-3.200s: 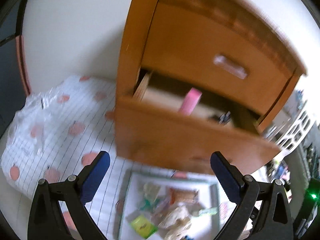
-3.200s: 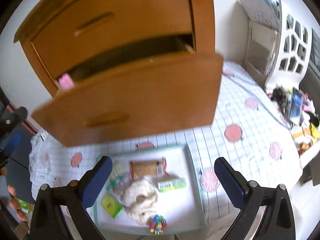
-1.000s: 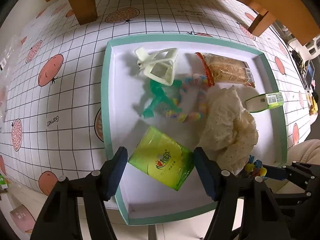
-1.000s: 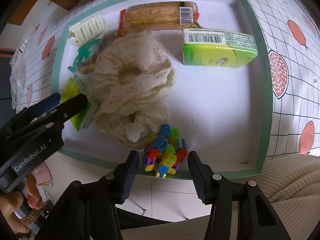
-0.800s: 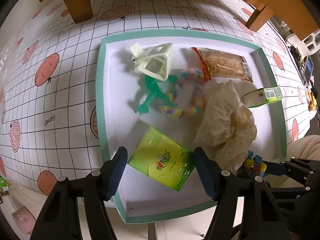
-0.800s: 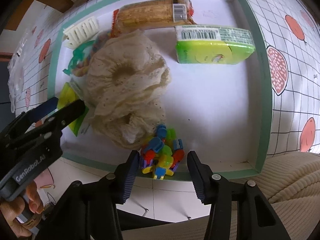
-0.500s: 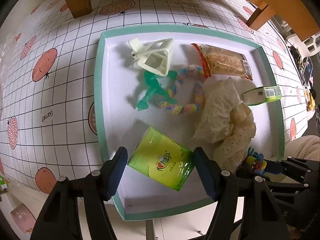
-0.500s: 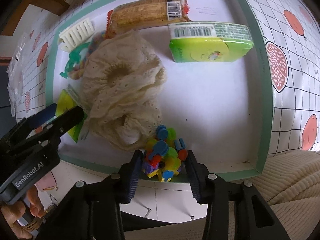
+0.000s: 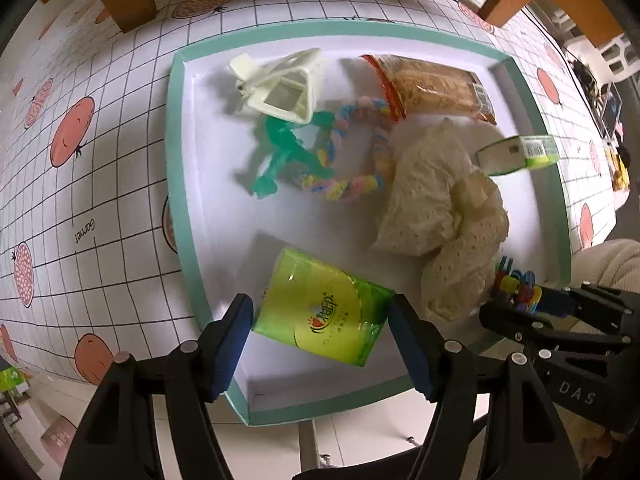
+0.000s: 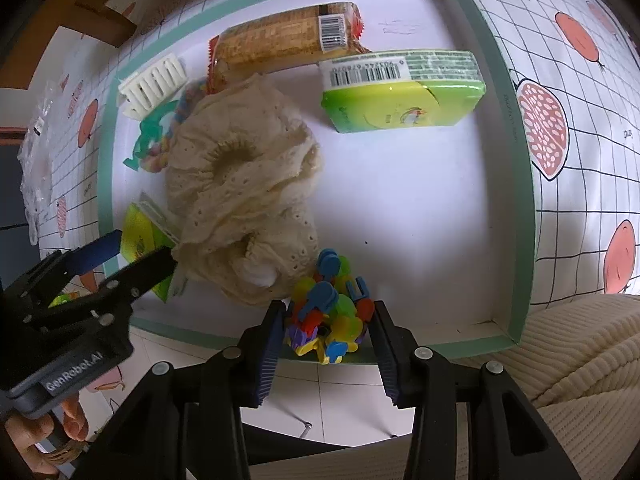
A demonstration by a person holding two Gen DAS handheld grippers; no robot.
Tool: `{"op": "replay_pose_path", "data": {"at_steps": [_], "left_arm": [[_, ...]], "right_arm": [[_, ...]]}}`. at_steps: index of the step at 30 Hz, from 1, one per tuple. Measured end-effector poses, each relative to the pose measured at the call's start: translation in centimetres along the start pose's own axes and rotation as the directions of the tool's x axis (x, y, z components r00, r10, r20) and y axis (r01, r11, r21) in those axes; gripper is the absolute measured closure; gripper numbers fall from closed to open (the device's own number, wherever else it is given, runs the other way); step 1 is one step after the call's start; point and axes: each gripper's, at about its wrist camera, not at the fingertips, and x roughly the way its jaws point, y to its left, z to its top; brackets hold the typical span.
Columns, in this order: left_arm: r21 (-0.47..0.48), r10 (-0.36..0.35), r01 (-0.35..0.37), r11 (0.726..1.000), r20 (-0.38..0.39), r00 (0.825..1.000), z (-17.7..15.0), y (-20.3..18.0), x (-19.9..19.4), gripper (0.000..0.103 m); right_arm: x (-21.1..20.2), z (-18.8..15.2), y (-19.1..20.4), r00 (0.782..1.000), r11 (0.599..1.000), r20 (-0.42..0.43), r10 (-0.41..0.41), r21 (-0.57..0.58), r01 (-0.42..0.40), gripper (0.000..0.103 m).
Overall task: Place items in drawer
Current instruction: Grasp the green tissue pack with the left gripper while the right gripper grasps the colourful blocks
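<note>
1. My right gripper pointed down at the near edge of the teal-rimmed tray; its jaws had just closed in and pinched the cluster of colourful plastic clips.
2. My left gripper hung spread around the green tissue pack, pads just beside it, not pressing.
3. The cream lace fabric lay between the two, touching the clips.
4. A second green pack and a biscuit packet sat at the tray's far side.
</note>
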Motion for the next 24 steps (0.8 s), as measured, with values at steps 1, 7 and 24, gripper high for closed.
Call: {"op": "replay_pose_path", "data": {"at_steps": [1, 7, 24], "left_arm": [[0.003, 0.004, -0.004, 1.000, 0.002, 1.000, 0.0, -0.3, 0.0, 0.032], [0.057, 0.053, -0.052, 0.997, -0.014, 0.998, -0.1, -2.3, 1.0, 0.030], [0.098, 0.097, -0.097, 0.990, 0.000, 0.995, -0.6, -3.3, 1.9, 0.035]], "right_arm": [[-0.9, -0.4, -0.1, 1.000, 1.000, 0.001, 0.002, 0.002, -0.002, 0.058], [-1.1, -0.5, -0.4, 1.000, 1.000, 0.002, 0.008, 0.014, -0.008, 0.058], [-1.1, -0.5, -0.3, 1.000, 0.999, 0.011, 0.011, 0.030, -0.011, 0.058]]}}
